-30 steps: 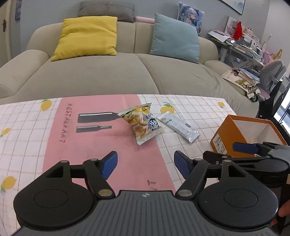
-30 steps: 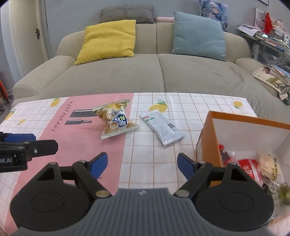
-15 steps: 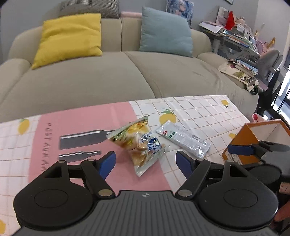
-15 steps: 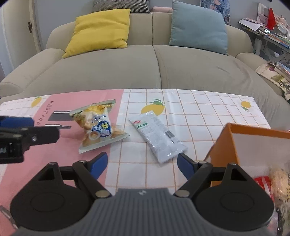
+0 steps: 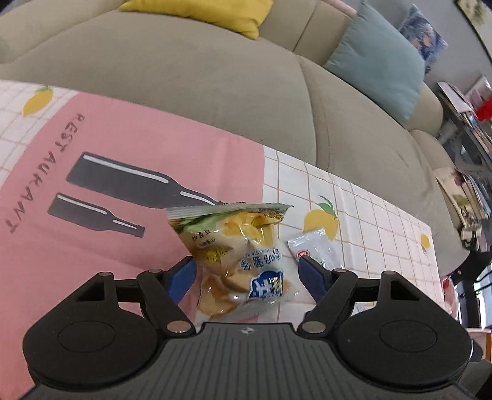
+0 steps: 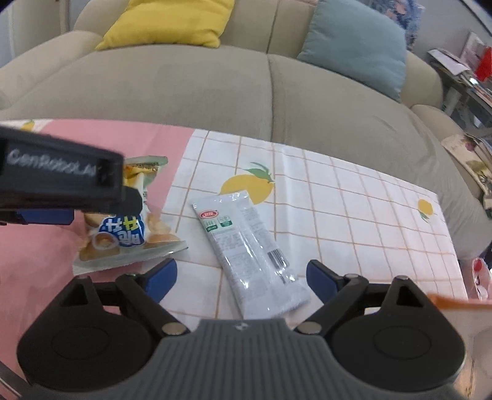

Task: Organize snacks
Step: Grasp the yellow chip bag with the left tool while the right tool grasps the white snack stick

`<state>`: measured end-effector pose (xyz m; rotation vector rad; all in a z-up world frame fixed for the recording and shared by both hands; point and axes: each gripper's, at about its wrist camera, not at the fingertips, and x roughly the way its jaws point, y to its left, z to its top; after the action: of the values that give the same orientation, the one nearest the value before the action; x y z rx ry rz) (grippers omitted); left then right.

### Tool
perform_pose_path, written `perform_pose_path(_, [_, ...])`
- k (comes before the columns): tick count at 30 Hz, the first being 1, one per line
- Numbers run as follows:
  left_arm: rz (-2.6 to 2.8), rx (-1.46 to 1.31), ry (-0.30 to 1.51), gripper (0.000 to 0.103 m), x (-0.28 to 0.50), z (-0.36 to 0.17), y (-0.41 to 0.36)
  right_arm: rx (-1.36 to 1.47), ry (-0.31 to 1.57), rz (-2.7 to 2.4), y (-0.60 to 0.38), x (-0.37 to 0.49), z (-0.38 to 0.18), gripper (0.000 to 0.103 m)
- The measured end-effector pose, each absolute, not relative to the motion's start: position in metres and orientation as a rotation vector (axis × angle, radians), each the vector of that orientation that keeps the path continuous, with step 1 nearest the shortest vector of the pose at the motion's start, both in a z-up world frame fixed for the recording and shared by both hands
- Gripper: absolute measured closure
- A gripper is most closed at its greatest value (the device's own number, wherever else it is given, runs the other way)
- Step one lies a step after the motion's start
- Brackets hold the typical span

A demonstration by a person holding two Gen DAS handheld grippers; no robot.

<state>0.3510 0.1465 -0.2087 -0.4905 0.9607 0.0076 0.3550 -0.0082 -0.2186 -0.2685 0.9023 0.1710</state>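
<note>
A yellow and blue snack bag (image 5: 243, 255) lies on the tablecloth between the open jaws of my left gripper (image 5: 247, 274), which straddles its near half. The bag also shows in the right wrist view (image 6: 129, 227), partly hidden by the left gripper's body (image 6: 58, 178). A white and grey snack packet (image 6: 249, 246) lies between the open jaws of my right gripper (image 6: 240, 277); its far end shows in the left wrist view (image 5: 316, 249). The orange box's rim (image 6: 452, 300) is at the right edge.
The table carries a pink and white checked cloth (image 5: 92, 215) with bottle and lemon prints. A beige sofa (image 6: 246, 92) with yellow (image 6: 172, 21) and teal cushions (image 6: 356, 43) stands right behind the table's far edge. A cluttered desk (image 5: 473, 101) is at the right.
Both grippers moved forward and down over the table. The left one now straddles the snack bag, the right one straddles the white packet. The orange box slid mostly out of view.
</note>
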Motion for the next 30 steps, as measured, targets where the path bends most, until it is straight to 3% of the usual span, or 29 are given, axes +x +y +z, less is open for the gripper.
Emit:
perform_pose_path(12, [-0.036,-0.322,0.982,0.040,0.341,-0.213,0.151,-0.284,1.023,0.217,-0.018,0.395,-0.248,0.012])
perform_pose_path(16, [-0.052,-0.287,1.000,0.047,0.322,-0.211,0.161,-0.220,1.048,0.239,-0.024,0.394,-0.248,0.027])
perform_pose_path(18, [-0.061,-0.252,1.023,0.054,0.309,-0.210,0.163,-0.223,1.043,0.241,-0.021,0.390,-0.245,0.046])
perform_pose_path(30, [-0.079,-0.257,1.044,0.057,0.226,-0.209,0.181,-0.230,1.036,0.290,0.014,0.296,-0.240,0.053])
